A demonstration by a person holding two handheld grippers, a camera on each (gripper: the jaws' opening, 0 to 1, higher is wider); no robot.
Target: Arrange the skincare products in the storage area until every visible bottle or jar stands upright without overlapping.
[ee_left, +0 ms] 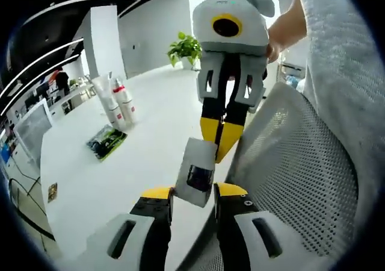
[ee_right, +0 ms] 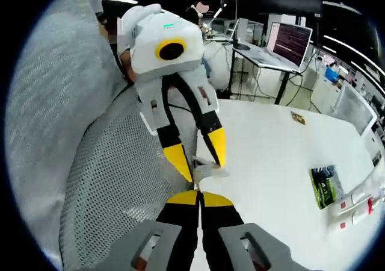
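bottles: a cluster of white tubes and bottles [ee_left: 117,105] with red labels stands upright far across the white table [ee_left: 90,174], next to a green packet [ee_left: 107,142]; in my right gripper view they [ee_right: 355,208] sit at the far right edge.
box: a small grey box [ee_left: 195,173] with a dark window hangs between my two grippers, over the table edge by a mesh chair [ee_left: 301,180].
left gripper [ee_left: 191,196]: jaws wide apart, the box between the tips; i cannot tell if they touch it.
right gripper [ee_left: 221,140]: closed, pinching the box's top edge; in its own view [ee_right: 199,197] the tips meet.
step: handover of the box, i judge; placement not yet begun.
next: left must close on the box before right lets go, then carry it well across to the cluster and set it upright clear of the others.
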